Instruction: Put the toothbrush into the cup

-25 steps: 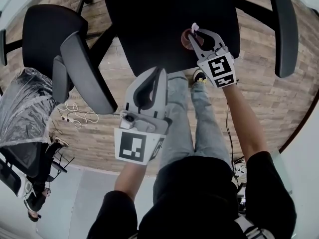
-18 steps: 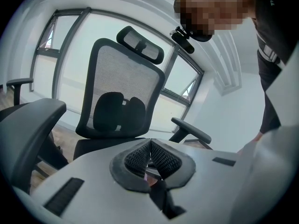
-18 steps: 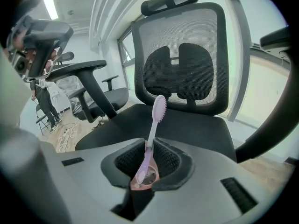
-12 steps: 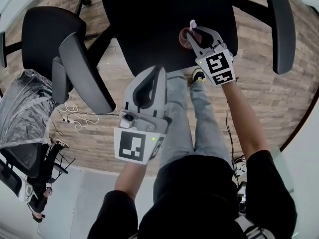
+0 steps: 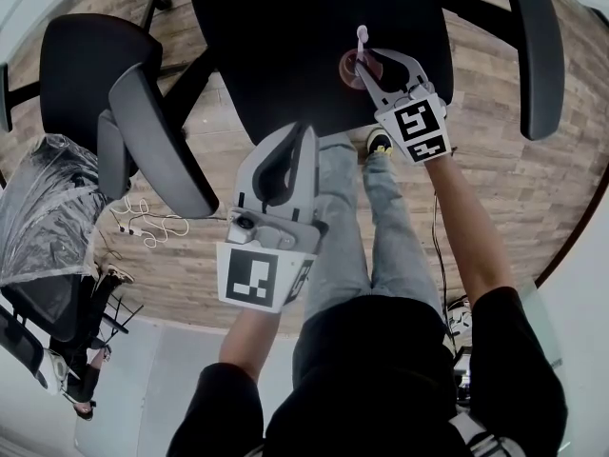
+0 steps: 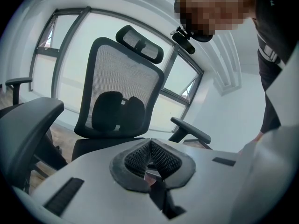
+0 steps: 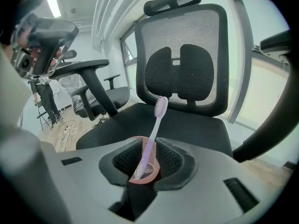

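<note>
A pale pink toothbrush [image 7: 154, 129] stands nearly upright, bristles up, with its lower end inside a small salmon-pink cup [image 7: 145, 173]. The cup [image 5: 353, 64] sits on the black seat [image 5: 314, 36] of an office chair. My right gripper [image 5: 364, 68] is over the cup, its jaws shut on the toothbrush [image 5: 362, 42] handle; in the right gripper view the gripper [image 7: 148, 149] pads press the handle from both sides. My left gripper [image 5: 305, 137] hangs nearer me, off the seat's front edge, shut and empty. Its ribbed pads meet in the left gripper view [image 6: 150, 144].
The chair's armrest [image 5: 535, 55] runs along the right. A second office chair [image 5: 124, 93] stands to the left, a plastic-wrapped chair [image 5: 43, 208] further left, with white cables [image 5: 147, 225] on the wooden floor. The person's legs [image 5: 376, 217] are below the seat edge.
The right gripper has shifted slightly left and away from me with the toothbrush, which now stands more upright in the cup. The left gripper has barely moved.
</note>
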The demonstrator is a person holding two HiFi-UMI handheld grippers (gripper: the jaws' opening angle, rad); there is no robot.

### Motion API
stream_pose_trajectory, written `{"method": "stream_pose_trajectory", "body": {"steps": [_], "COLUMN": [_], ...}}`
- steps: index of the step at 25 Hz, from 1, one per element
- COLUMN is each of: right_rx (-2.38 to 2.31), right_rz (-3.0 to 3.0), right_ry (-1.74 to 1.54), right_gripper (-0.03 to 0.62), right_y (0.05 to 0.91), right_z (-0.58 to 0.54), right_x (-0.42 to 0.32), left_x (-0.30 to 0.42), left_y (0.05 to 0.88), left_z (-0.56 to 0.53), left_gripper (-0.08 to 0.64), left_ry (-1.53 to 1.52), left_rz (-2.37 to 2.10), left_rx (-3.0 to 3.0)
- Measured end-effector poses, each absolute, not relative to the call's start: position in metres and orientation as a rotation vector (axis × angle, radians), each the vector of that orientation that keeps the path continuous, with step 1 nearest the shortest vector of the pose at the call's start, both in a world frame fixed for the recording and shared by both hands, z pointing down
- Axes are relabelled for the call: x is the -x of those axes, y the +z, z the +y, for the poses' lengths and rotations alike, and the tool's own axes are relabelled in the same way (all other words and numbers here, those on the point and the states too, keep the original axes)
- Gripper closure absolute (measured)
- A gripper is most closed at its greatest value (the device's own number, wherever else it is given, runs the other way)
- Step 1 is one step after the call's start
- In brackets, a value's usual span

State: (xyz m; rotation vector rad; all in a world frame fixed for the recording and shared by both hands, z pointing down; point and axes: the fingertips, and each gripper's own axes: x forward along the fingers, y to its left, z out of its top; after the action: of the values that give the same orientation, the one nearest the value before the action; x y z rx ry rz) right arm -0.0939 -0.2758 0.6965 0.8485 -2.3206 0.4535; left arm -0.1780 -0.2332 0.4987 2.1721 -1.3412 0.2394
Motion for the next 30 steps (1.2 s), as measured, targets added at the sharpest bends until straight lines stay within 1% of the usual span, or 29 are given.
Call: {"method": "stream_pose_trajectory", "body": {"steps": [8,13,21,30], "right_rx": [-0.88,-0.887,-0.91,-0.95], "right_rz": [-2.337,-2.363,-2.441,-2.557], "right_ry": [0.442,0.424,0.364,0.31], "right_gripper": [0.511,0.512,0.512,0.512], "right_y": [0.682,0.655,0.568,0.439], "right_z": [-0.278,-0.273,-0.251,-0.195], "right_x": [0.085,0.077,0.047,-0.003], "left_x": [0.172,0.167,0.136,0.093], "left_y": [0.494,0.475,0.422,0.339], "left_z": [-0.236,-0.235,-0.223,-0.181], "left_gripper": [0.537,0.537,0.537,0.537], "left_ry": [0.244,0.242,0.248,0.228], "left_rz": [-1.331,-1.334,-1.33,-1.349], "left_rx": [-2.185,-2.214,-2.294,-2.401]}}
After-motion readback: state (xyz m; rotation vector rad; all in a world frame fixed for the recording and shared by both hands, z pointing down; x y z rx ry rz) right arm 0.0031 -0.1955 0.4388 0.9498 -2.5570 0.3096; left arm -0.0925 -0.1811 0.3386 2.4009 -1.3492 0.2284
